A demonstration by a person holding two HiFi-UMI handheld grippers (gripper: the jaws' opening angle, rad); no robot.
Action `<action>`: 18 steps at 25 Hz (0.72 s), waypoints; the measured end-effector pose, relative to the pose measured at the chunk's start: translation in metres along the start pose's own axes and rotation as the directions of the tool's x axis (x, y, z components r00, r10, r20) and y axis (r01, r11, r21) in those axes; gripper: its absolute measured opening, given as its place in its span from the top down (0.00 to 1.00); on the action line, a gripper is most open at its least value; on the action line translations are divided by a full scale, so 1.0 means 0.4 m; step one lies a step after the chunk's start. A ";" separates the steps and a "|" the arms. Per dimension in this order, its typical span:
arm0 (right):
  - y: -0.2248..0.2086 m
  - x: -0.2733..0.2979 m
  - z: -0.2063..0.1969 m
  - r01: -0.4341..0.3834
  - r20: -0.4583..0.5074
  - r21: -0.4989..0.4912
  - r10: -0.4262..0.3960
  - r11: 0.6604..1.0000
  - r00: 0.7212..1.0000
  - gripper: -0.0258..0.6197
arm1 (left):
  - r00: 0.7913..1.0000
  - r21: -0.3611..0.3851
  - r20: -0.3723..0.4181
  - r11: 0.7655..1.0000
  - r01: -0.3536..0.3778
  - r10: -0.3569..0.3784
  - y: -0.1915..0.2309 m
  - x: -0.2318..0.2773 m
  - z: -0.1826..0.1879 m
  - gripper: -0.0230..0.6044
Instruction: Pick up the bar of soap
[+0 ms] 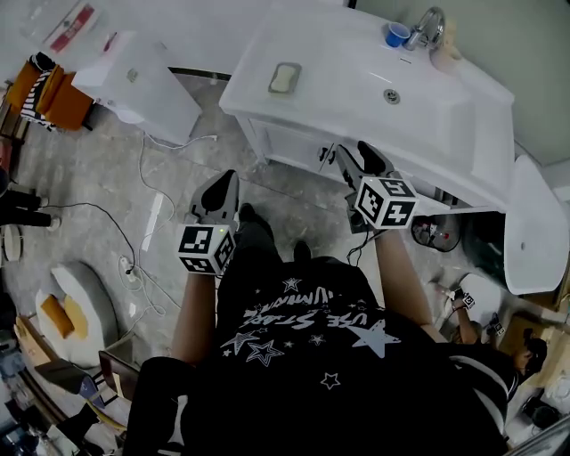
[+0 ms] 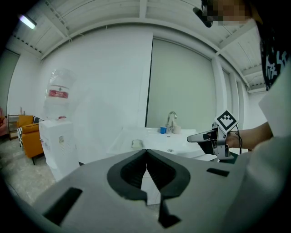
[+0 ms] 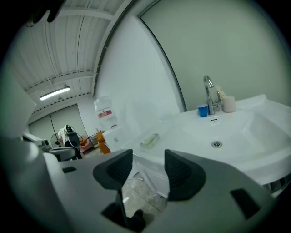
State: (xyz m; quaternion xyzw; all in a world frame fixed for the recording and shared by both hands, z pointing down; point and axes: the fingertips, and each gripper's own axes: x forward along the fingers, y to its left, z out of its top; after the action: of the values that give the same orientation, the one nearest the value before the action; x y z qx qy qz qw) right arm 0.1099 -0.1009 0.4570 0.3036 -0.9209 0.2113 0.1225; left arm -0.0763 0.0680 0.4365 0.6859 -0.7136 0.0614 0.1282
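A pale yellow-green bar of soap [image 1: 285, 77] lies in a small dish on the left part of the white washbasin counter [image 1: 338, 62]; it also shows as the bar of soap [image 3: 149, 140] and, small and far, the bar of soap [image 2: 137, 144]. My left gripper [image 1: 219, 191] hangs over the floor in front of the counter, its jaws closed with nothing between them. My right gripper [image 1: 359, 160] sits near the counter's front edge, right of the soap, jaws apart and empty.
A blue cup [image 1: 397, 35] and a chrome tap [image 1: 429, 27] stand at the back of the basin by the drain [image 1: 392, 96]. A white water dispenser [image 1: 142, 85] stands to the left, orange seats [image 1: 49, 93] beyond it. Cables [image 1: 147, 191] lie on the floor.
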 end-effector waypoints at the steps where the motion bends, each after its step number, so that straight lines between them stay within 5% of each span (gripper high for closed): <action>1: 0.005 0.012 0.004 -0.001 -0.002 0.000 0.001 1.000 1.000 0.61 | 1.000 -0.002 -0.004 1.000 0.002 -0.002 0.011 0.007 -0.001 0.95; 18: 0.034 0.378 0.074 0.149 -0.099 0.088 -0.140 0.985 0.985 0.59 | 0.973 0.025 -0.060 0.974 0.224 -0.222 0.301 0.370 0.102 0.95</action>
State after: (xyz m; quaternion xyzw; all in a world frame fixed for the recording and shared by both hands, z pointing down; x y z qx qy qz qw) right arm -0.0203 -0.1815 0.4802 0.3651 -0.8788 0.2592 0.1653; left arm -0.2040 -0.0791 0.4476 0.7617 -0.6270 0.0774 0.1438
